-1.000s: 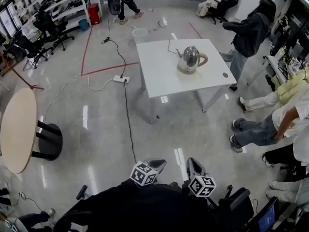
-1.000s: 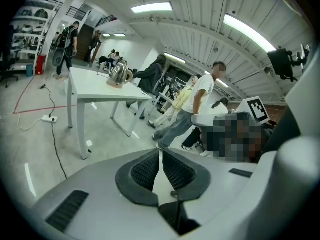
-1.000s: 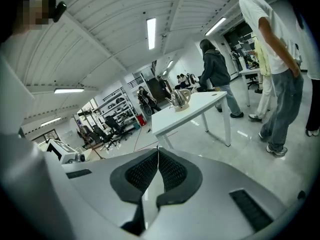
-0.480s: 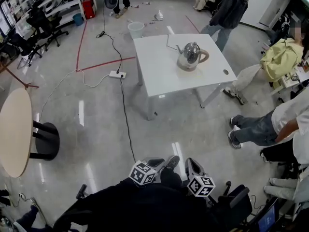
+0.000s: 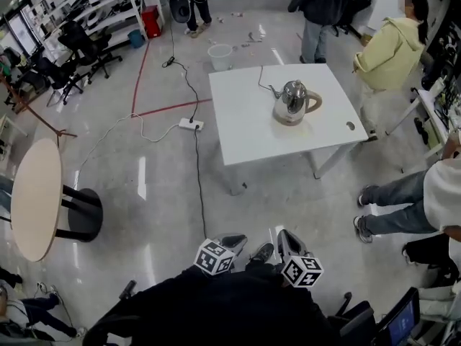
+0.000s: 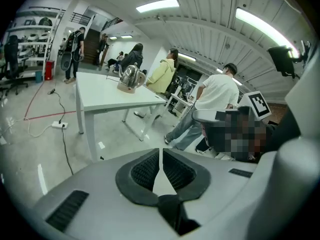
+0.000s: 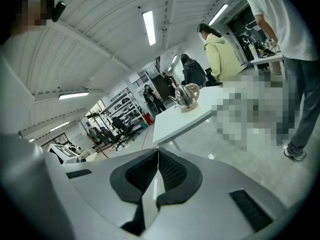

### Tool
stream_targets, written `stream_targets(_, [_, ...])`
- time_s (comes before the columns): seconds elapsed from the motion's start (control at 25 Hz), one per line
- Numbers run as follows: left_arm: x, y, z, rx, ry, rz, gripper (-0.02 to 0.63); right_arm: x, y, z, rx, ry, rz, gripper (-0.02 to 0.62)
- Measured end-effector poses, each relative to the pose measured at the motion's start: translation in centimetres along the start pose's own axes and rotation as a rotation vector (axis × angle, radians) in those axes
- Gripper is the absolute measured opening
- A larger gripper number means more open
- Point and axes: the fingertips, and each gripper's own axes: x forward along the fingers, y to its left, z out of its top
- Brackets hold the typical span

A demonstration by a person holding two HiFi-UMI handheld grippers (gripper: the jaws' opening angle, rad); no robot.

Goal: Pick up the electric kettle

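- Since the earlier frames, the person in a dark jacket point(image 5: 317, 2) had gone from the white table's right side to beyond its far edge. A person in a yellow top point(image 5: 389, 49) now stood off its far right corner. The kettle had kept its spot on the table.
- Far left: a round wooden table point(image 5: 34, 197) with a smooth pale top on a black pedestal. Not involved.
- Left gripper point(image 5: 234, 242): low by the wearer's body, well apart from the kettle. Its ribbed black pads were clenched tip to tip on nothing.
- Right gripper point(image 5: 288, 240): just beside the left one, likewise clenched and empty.
- White table point(image 5: 248, 125): flat matte top on thin legs, otherwise bare.
- Electric kettle point(image 5: 294, 101): it stood upright on the table's right half, on a round tan base point(image 5: 291, 118). A thin cord point(image 5: 260, 78) ran from there toward the far edge.
- Kettle build: rounded body of mirror-polished metal, curved spout point(image 5: 274, 89) pointing left, tan looped handle point(image 5: 315, 101) on the right.
- Handling, as judged: the body was rigid and probably slippery for pads. Weight depended on water inside, which could not be seen.
- Best hold, as judged: the handle loop, jaws opened first and closed across it, then a straight lift off the corded base.
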Motion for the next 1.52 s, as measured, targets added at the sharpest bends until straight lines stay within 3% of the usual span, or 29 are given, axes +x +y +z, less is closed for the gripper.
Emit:
stream_targets(0.4, [8.3, -3.3, 7.2, 0.079, 0.014, -0.022, 0.037, 1.9, -7.9, 6.7, 0.041, -0.022, 0.028, 0.012])
stream_targets(0.68, [11.0, -4.2, 11.2, 0.143, -0.015, -0.039, 0.018, 3.3, -11.5, 9.2, 0.06, -0.02, 0.019, 0.012])
stream_targets(0.88, [12.2, -2.2, 13.3, 0.128, -0.018, -0.013, 0.018, 5.1, -12.6, 10.9, 0.059, -0.026, 0.01, 0.014])
stream_targets(1.08, [14.1, 0.0, 17.7, 0.149, -0.002, -0.052, 0.018, 8.2, -13.4, 14.8, 0.068, -0.05, -0.023, 0.014])
stream_targets(1.52, [19.7, 11.4, 27.4, 0.202, 0.034, -0.137, 0.018, 20.8, -15.2, 19.9, 0.108, -0.078, -0.113, 0.012])
